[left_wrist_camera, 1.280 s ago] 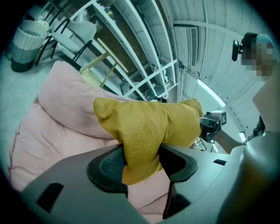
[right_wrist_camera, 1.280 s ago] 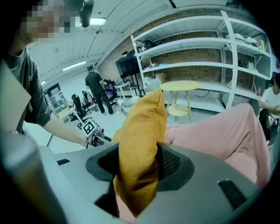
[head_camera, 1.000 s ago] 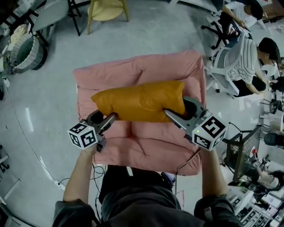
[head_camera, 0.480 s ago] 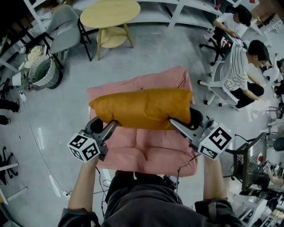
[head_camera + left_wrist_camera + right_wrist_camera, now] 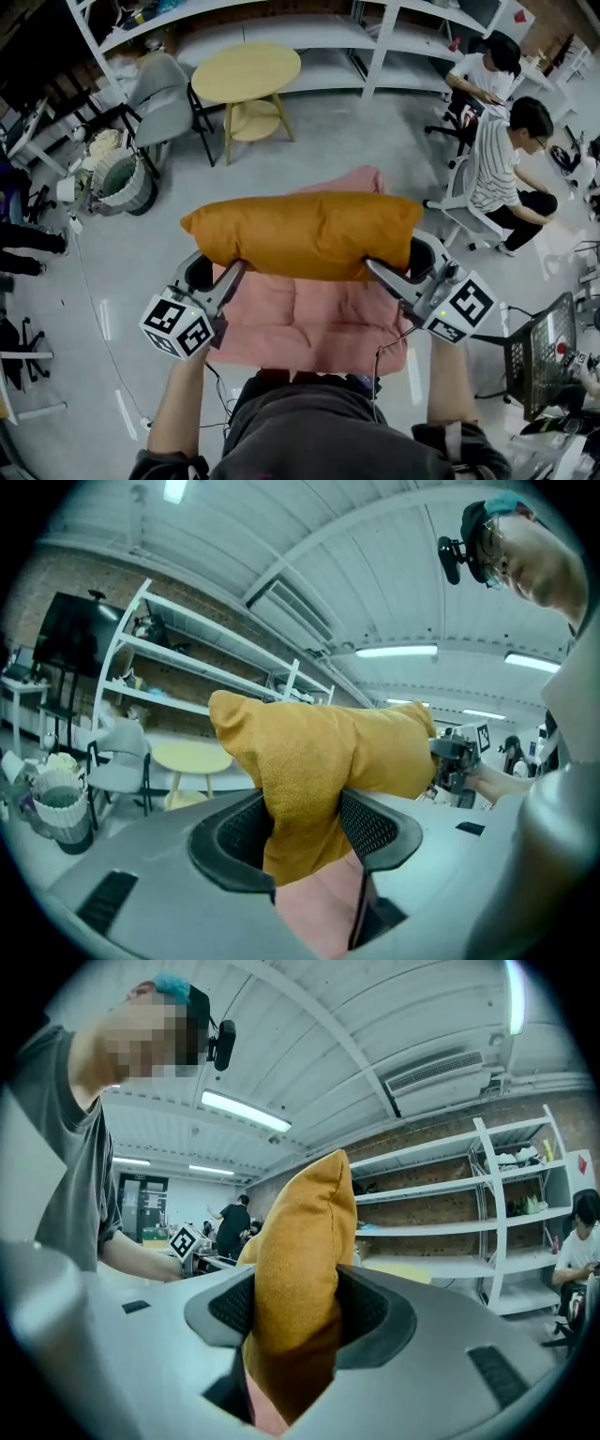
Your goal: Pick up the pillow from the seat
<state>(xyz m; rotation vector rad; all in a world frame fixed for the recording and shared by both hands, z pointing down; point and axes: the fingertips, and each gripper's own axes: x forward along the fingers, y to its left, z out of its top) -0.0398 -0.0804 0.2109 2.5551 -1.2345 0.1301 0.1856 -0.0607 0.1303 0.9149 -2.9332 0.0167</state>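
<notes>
Left tongs (image 5: 232,270) are clamping one end of the mustard-yellow pillow (image 5: 305,234), both pads pressing into the fabric (the left gripper view is showing it bunched between them). Right tongs (image 5: 377,270) are clamping the opposite end in like manner, jaws standing partway apart around the stuffing. The pillow is spanning the gap between the two tongs, lying roughly level and hanging clear above the pink seat (image 5: 309,323), which is resting on the floor below the tongs. A round yellow table (image 5: 246,73) is standing well beyond the tongs, with white shelving (image 5: 281,33) further off.
</notes>
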